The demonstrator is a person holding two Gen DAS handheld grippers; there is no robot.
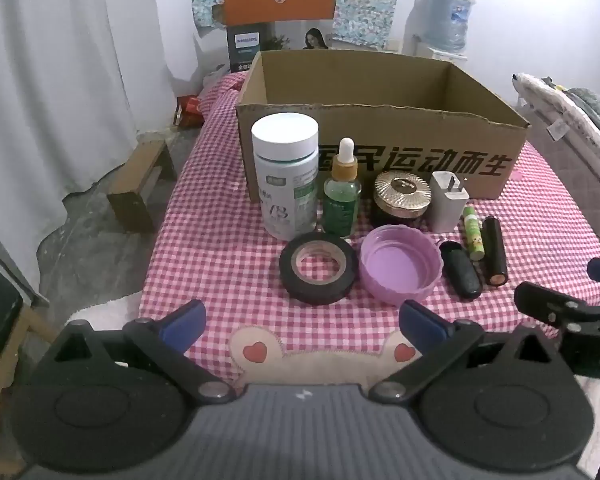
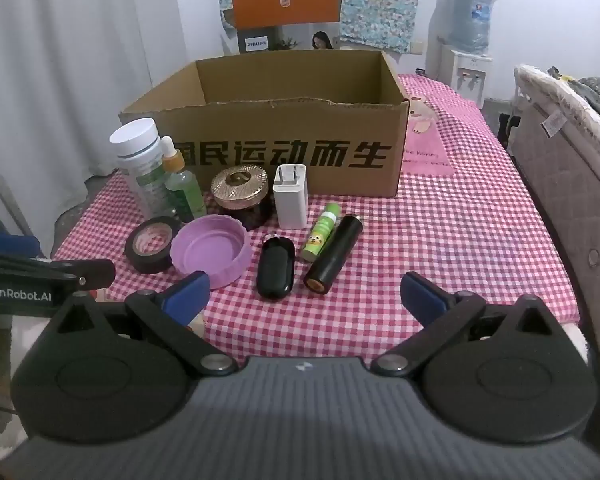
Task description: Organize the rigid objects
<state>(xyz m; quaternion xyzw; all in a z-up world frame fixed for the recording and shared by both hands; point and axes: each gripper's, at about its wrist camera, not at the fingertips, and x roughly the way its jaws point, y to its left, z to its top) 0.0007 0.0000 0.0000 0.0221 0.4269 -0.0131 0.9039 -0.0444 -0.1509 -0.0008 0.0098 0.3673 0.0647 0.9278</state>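
Both the left gripper (image 1: 302,326) and right gripper (image 2: 305,296) hover spread and empty before small items lined up on the pink checked table (image 2: 440,240), in front of the open brown cardboard box (image 2: 284,148). Reaching for the tall white-capped bottle (image 1: 285,176) risks toppling the glass dropper bottle (image 1: 341,194) just beside it; the black cylindrical tube (image 2: 334,254) may roll.

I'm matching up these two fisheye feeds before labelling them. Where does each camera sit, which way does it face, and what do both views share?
Left wrist: sits on the left tongs, angled down over the checked cloth toward the cardboard box; its own open blue-tipped fingers show, with the right tongs at the right edge.
Right wrist: sits on the right tongs, facing the same box from further right; own open fingers show, left tongs at the left edge.
Shared: box, white bottle, tape roll, purple lid.
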